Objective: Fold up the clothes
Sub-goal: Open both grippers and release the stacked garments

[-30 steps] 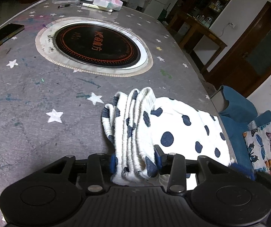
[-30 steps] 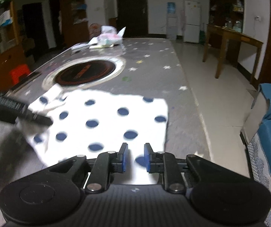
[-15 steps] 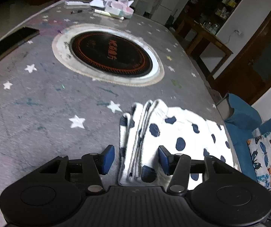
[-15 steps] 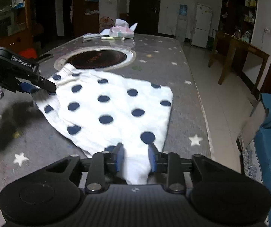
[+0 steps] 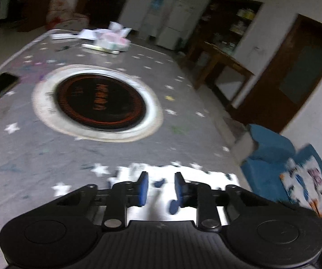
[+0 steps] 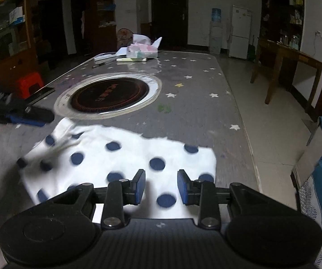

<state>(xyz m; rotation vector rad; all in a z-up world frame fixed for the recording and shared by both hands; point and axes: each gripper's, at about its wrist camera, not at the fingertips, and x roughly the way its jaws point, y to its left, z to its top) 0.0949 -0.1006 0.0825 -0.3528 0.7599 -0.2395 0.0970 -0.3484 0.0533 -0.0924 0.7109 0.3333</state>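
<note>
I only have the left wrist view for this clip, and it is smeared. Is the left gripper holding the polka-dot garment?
Observer: No. The right wrist view shows the left gripper apart from the garment, just beyond its far left corner.
Operator: How does the garment lie?
Observer: It is spread on the table, with its left end rumpled and its right edge close to the table's edge.
Operator: And the right gripper?
Observer: The right gripper is open over the garment's near edge, with nothing pinched between its pads.
</note>
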